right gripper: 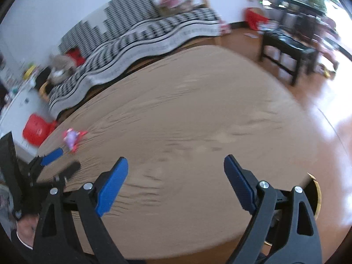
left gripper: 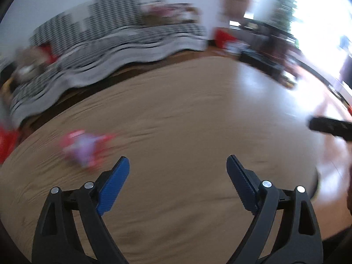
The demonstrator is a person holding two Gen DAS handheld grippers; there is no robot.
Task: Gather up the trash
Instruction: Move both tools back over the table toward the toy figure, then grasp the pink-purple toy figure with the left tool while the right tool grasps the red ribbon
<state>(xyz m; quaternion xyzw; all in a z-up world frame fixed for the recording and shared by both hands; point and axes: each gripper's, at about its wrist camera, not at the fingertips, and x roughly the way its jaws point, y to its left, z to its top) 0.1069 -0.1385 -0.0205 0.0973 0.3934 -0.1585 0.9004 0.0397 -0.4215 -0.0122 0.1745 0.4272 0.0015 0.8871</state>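
Both views are smeared by motion; fine detail is unreliable.

Left claw [left gripper: 177, 165]: black arms with blue ribbed pads, jaws spread wide, released, nothing between them. It hangs over a large round tan carpet [left gripper: 176, 114] on a glossy wooden floor [left gripper: 259, 81].

Right claw [right gripper: 176, 165]: same build, jaws likewise spread wide and released, empty. In the right wrist view the left claw [right gripper: 63, 160] shows at the near left edge over the carpet [right gripper: 187, 110], with a hand [right gripper: 26, 226] below it.

Task item: a small crumpled pink, red and lilac wrapper [left gripper: 84, 147] lies on the carpet, to the left of the left claw and slightly beyond its tips, not touched. The right wrist view places the wrapper [right gripper: 72, 137] near the carpet's left edge, just beyond the left claw's blue pad and well apart from the right claw.

Surroundings: a sofa under a black-and-white checked cover [right gripper: 140, 37] runs along the far side against a white wall. A red plastic object [right gripper: 36, 128] sits off the carpet at left. A black wooden bench [right gripper: 288, 46] stands far right on the floor, near a bright window [left gripper: 319, 22].
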